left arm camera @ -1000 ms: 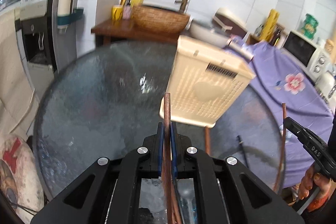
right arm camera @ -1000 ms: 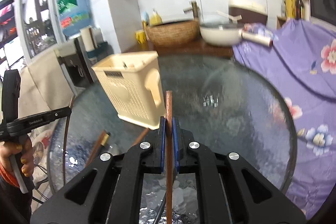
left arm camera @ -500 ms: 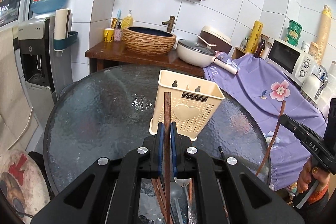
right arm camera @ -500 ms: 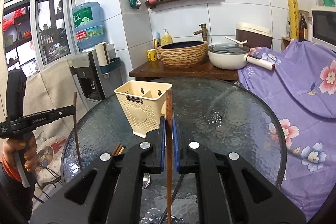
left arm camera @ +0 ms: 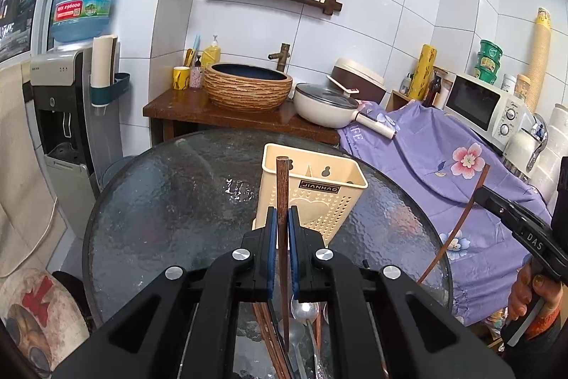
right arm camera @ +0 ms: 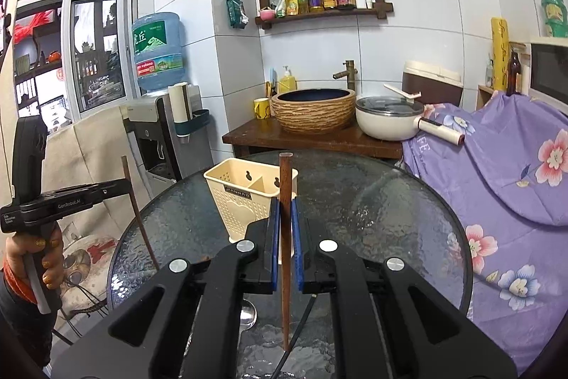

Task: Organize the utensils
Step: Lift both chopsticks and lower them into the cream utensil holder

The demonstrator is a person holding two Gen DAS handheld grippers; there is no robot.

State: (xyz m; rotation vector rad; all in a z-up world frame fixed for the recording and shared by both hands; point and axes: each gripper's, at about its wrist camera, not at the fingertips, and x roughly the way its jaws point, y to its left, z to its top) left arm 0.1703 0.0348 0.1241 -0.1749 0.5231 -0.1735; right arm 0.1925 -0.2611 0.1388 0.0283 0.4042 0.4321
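Note:
My left gripper [left arm camera: 283, 219] is shut on a brown chopstick [left arm camera: 282, 187] held upright, in front of the cream utensil holder [left arm camera: 319, 201] on the round glass table [left arm camera: 170, 201]. My right gripper [right arm camera: 285, 212] is shut on another brown chopstick [right arm camera: 284, 180], also upright, with the holder [right arm camera: 241, 198] just left of it. Each gripper shows in the other's view: the right one [left arm camera: 479, 192] and the left one [right arm camera: 126, 182], both above the table edge. More chopsticks [left arm camera: 269, 325] and a metal spoon [left arm camera: 303, 311] lie on the glass under my left gripper.
A wooden counter [left arm camera: 191, 109] behind the table carries a woven basin [left arm camera: 248, 86] and a white pan [left arm camera: 326, 105]. A purple flowered cloth [left arm camera: 461, 166] covers things at right. A water dispenser [left arm camera: 60, 116] stands at left.
Both grippers have lifted and drawn back from the holder with their chopsticks. The holder looks smaller and stands upright on the table.

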